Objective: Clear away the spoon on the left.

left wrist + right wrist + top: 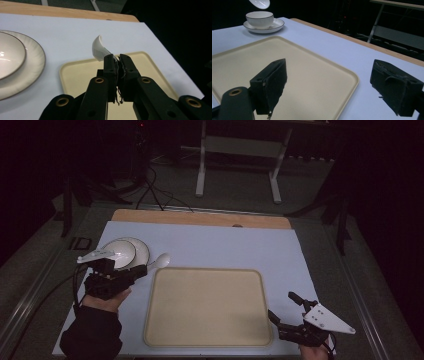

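1. High view: my left gripper (pixel 141 270) carries a white spoon (pixel 161 260) above the table (pixel 280 255), by the tray's (pixel 207 306) far left corner.
2. Left gripper view: jaws pinch the spoon's (pixel 100 48) handle, I think.
3. Right gripper view: my right gripper (pixel 337 85) hangs spread over the tray's (pixel 312 75) near right corner.

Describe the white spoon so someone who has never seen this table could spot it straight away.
Start at the beige tray and go to its far left corner. There the left tongs hold a white ceramic spoon by its handle, lifted off the table, unlike the bowl resting on its saucer beside it.
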Demonstrator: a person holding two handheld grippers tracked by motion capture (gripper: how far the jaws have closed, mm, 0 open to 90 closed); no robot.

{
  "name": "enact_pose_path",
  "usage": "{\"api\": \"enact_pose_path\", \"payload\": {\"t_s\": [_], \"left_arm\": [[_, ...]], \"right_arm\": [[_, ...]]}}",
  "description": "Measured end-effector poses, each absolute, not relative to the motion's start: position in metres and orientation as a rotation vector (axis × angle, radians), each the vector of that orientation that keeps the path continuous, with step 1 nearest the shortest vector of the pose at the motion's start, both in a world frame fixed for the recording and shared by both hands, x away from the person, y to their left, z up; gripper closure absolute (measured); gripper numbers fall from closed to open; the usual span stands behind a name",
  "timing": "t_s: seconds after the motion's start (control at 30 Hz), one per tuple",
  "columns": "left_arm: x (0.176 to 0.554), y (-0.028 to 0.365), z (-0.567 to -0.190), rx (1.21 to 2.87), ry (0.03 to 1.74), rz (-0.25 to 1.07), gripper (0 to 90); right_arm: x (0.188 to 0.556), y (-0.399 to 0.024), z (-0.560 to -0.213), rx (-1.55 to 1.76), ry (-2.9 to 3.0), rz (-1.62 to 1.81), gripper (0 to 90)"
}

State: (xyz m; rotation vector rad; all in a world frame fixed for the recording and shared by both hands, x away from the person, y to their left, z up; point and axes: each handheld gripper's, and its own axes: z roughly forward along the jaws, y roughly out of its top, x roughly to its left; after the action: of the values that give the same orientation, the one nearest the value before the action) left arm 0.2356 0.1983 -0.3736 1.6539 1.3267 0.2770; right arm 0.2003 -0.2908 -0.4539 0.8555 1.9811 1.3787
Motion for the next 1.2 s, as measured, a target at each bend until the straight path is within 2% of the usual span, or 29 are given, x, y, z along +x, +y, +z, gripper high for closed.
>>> {"api": "enact_pose_path", "payload": {"t_s": [0.4,0.6,0.83,0.93,1.2], "left_arm": [[0.229,0.165,-0.393,1.646,1.328,0.32,85.5],[0.223,0.161,-0.399,1.567,1.361,0.33,85.5],[0.21,0.147,-0.407,1.493,1.361,0.38,85.5],[0.206,0.138,-0.411,1.497,1.363,0.451,85.4],[0.211,0.127,-0.438,1.468,1.407,0.393,85.4]], "right_arm": [[0.201,-0.291,-0.455,0.859,1.987,1.383,14.0],[0.2,-0.291,-0.454,0.853,1.987,1.389,14.0],[0.2,-0.294,-0.454,0.856,1.971,1.406,14.0],[0.201,-0.296,-0.455,0.866,1.969,1.414,14.0],[0.201,-0.298,-0.455,0.875,1.967,1.408,14.0]]}}
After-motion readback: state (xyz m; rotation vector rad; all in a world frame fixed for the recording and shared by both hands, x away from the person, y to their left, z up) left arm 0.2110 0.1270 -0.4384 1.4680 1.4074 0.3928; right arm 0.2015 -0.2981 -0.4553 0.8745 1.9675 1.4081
